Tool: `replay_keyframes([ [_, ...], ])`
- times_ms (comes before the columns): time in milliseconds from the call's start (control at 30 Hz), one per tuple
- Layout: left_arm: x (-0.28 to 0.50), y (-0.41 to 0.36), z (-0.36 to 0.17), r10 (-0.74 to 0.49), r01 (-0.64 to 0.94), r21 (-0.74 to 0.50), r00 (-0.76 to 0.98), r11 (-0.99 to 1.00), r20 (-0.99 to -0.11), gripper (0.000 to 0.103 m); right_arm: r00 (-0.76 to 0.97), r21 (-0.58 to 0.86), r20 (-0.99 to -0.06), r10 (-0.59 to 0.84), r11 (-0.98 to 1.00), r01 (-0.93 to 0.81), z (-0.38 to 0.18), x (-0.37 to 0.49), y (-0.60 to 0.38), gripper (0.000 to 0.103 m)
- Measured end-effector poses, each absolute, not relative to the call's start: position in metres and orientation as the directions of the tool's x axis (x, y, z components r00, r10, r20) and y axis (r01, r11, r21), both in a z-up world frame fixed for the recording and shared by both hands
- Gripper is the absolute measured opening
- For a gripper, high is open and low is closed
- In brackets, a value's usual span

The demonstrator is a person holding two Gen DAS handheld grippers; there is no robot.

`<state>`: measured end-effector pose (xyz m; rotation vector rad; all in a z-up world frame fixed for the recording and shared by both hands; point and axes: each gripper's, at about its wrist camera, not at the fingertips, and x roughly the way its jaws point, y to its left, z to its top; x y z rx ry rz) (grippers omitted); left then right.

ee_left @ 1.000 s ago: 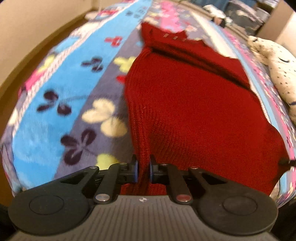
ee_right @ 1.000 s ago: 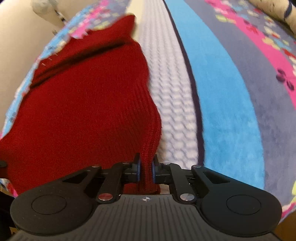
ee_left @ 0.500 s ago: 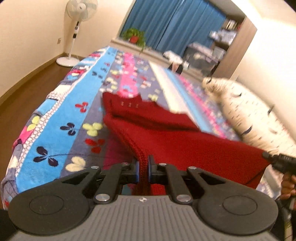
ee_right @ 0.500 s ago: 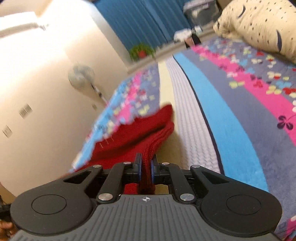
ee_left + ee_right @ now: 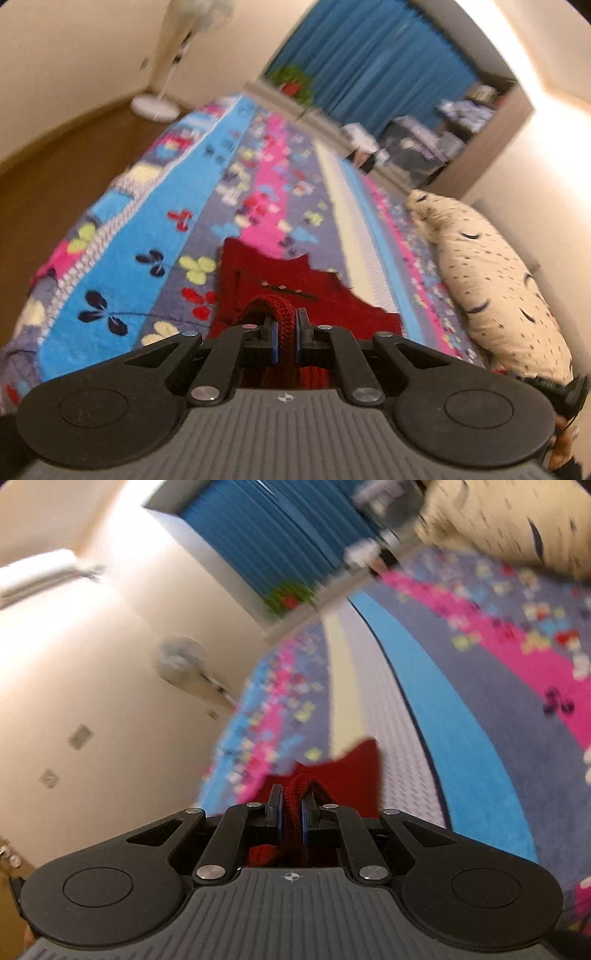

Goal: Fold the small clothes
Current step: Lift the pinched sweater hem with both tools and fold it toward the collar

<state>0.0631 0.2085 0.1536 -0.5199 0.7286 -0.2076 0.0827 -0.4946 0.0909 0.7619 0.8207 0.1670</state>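
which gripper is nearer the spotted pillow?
Right. In the left wrist view the spotted pillow sits right of the left gripper, with the right gripper on that side.

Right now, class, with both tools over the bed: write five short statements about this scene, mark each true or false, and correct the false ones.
1. The left tool is shut on the red knitted garment. True.
2. The right tool is open and holds nothing. False: it is shut on the same garment.
3. The garment's far end lies on the patterned blanket. True.
4. The curtains are yellow. False: they are blue.
5. The spotted pillow lies on the garment. False: it lies apart, to the right.
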Motion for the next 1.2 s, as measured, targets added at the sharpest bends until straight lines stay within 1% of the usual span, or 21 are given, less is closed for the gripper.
replay_keyframes([
  [133,0.146,0.209,0.117,-0.326,-0.034,-0.481,0.694,0.876,-0.642,0.009,0.605,0.618,-0.693,0.393,0.755,0.218,0.041,0.155,-0.490,0.009],
  [233,0.219,0.212,0.077,-0.315,-0.097,-0.483,0.644,0.870,-0.697,0.009,0.550,0.576,-0.751,0.364,0.769,0.278,-0.001,0.214,-0.487,0.009],
  [267,0.240,0.210,0.064,-0.313,-0.096,-0.469,0.626,0.878,-0.714,0.009,0.527,0.560,-0.772,0.355,0.772,0.300,-0.018,0.232,-0.485,0.009],
  [333,0.267,0.210,0.037,-0.312,-0.138,-0.466,0.577,0.874,-0.755,0.010,0.490,0.540,-0.803,0.339,0.761,0.359,-0.047,0.255,-0.480,0.010],
  [400,0.277,0.215,0.023,-0.337,-0.146,-0.486,0.551,0.862,-0.763,0.015,0.473,0.526,-0.818,0.326,0.756,0.390,-0.070,0.267,-0.474,0.012],
  [433,0.276,0.217,0.023,-0.343,-0.145,-0.496,0.558,0.856,-0.755,0.017,0.478,0.533,-0.815,0.327,0.745,0.400,-0.075,0.266,-0.474,0.014],
  [467,0.273,0.224,0.026,-0.365,-0.136,-0.528,0.579,0.838,-0.729,0.018,0.502,0.557,-0.797,0.336,0.729,0.397,-0.078,0.260,-0.475,0.017],
  [533,0.264,0.239,0.034,-0.395,-0.122,-0.585,0.627,0.802,-0.672,0.032,0.530,0.550,-0.793,0.300,0.726,0.413,-0.074,0.256,-0.486,0.024],
  [567,0.261,0.244,0.040,-0.373,-0.124,-0.579,0.653,0.806,-0.659,0.048,0.572,0.531,-0.785,0.239,0.736,0.420,-0.065,0.253,-0.493,0.025],
  [600,0.257,0.249,0.045,-0.348,-0.127,-0.565,0.673,0.815,-0.653,0.054,0.614,0.518,-0.766,0.187,0.746,0.419,-0.056,0.248,-0.500,0.025],
  [633,0.254,0.255,0.048,-0.332,-0.128,-0.556,0.685,0.822,-0.648,0.058,0.638,0.522,-0.752,0.166,0.742,0.422,-0.052,0.243,-0.507,0.025],
  [667,0.252,0.260,0.049,-0.327,-0.129,-0.553,0.689,0.823,-0.647,0.058,0.651,0.541,-0.740,0.170,0.726,0.425,-0.051,0.239,-0.515,0.025],
  [733,0.250,0.263,0.047,-0.310,-0.134,-0.519,0.667,0.844,-0.677,0.059,0.622,0.566,-0.748,0.232,0.713,0.414,-0.059,0.234,-0.521,0.026],
  [800,0.252,0.255,0.036,-0.271,-0.130,-0.418,0.586,0.899,-0.764,0.063,0.528,0.532,-0.793,0.303,0.766,0.360,-0.070,0.234,-0.513,0.034],
  [867,0.258,0.241,0.020,-0.235,-0.120,-0.336,0.501,0.934,-0.833,0.063,0.445,0.463,-0.840,0.311,0.839,0.286,-0.078,0.235,-0.496,0.041],
  [900,0.262,0.234,0.015,-0.229,-0.104,-0.313,0.475,0.944,-0.850,0.063,0.421,0.443,-0.850,0.316,0.862,0.247,-0.079,0.235,-0.486,0.043],
  [967,0.266,0.224,0.012,-0.239,-0.060,-0.302,0.473,0.951,-0.848,0.063,0.384,0.434,-0.857,0.344,0.884,0.177,-0.084,0.239,-0.467,0.044],
  [1033,0.273,0.213,0.008,-0.262,-0.018,-0.307,0.476,0.952,-0.840,0.063,0.369,0.428,-0.861,0.351,0.891,0.150,-0.089,0.244,-0.454,0.047],
  [1100,0.281,0.203,0.004,-0.270,0.003,-0.308,0.487,0.951,-0.830,0.063,0.381,0.425,-0.857,0.346,0.893,0.146,-0.091,0.252,-0.447,0.048],
  [1200,0.294,0.191,0.000,-0.280,0.012,-0.319,0.512,0.948,-0.812,0.063,0.438,0.449,-0.834,0.335,0.874,0.187,-0.095,0.263,-0.445,0.049],
])
